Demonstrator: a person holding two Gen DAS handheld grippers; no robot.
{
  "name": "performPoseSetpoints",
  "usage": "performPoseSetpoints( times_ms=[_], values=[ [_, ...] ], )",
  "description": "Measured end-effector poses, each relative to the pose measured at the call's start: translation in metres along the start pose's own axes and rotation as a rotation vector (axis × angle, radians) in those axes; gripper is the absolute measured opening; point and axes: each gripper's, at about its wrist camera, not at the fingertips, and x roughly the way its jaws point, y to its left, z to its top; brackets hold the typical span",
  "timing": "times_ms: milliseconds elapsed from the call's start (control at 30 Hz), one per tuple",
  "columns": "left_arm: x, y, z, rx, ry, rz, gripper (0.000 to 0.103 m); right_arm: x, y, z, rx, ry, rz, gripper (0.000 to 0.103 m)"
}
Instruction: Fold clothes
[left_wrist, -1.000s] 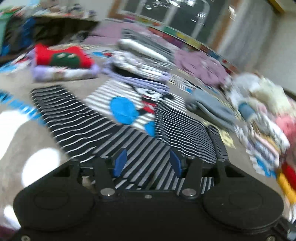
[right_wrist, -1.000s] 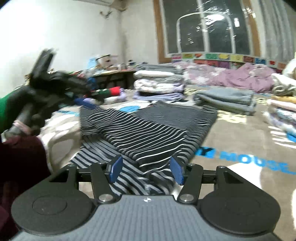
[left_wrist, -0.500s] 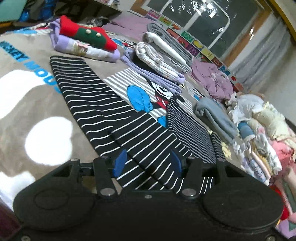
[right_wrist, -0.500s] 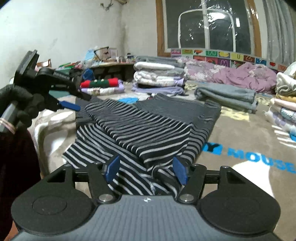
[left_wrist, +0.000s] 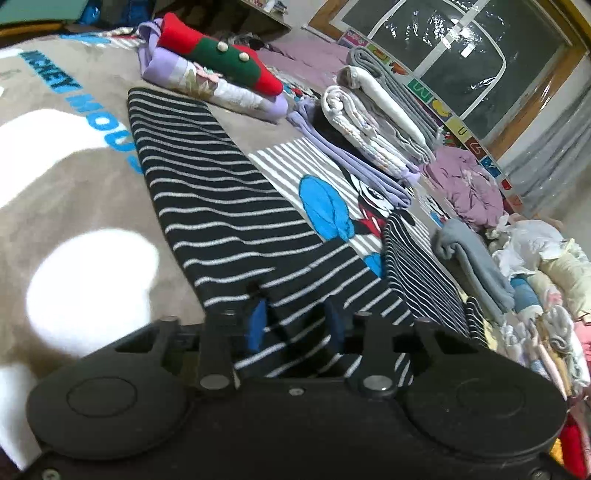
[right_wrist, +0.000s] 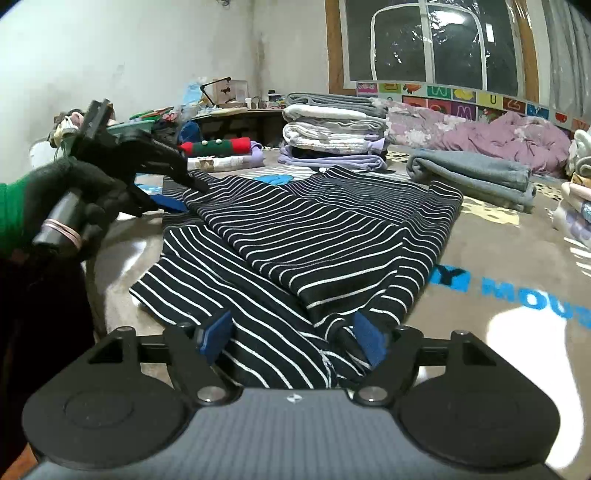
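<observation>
Lay spread on the blanket (left_wrist: 66, 192), the striped garment (left_wrist: 221, 206). Held both jaws apart over its near edge: left gripper (left_wrist: 295, 325) and right gripper (right_wrist: 291, 334), gripping nothing.

Black knit garment with thin white horizontal stripes (left_wrist: 221, 206), lying on a taupe plush blanket printed with blue lettering, white patches and a grey-and-white striped cartoon panel (left_wrist: 74, 192); red-and-green plush roll with white buttons (left_wrist: 221, 62) atop folded lilac floral cloth (left_wrist: 207, 86); blue-padded black hand-held gripper (right_wrist: 291, 334).
</observation>
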Motion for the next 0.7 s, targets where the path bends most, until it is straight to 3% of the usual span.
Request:
performPoseSetpoints(
  times_ms=[100, 367, 533, 700],
  values=[
    [-0.002, -0.001, 0.002, 0.011, -0.011, -0.012, 0.004, -0.004, -0.003, 0.002, 0.02, -0.012, 0.007, 0.072],
    [-0.023, -0.027, 0.011, 0.126, -0.076, -0.064, 0.003, -0.017, -0.003, 0.004, -0.011, -0.073, -0.026, 0.071],
    [-0.033, -0.059, 0.021, 0.157, -0.091, -0.146, 0.003, -0.007, -0.003, 0.001, -0.017, -0.025, 0.001, 0.071],
    [-0.033, -0.106, 0.036, 0.175, -0.091, -0.246, 0.003, -0.01, -0.006, 0.005, -0.005, -0.048, 0.01, 0.07]
  ],
)
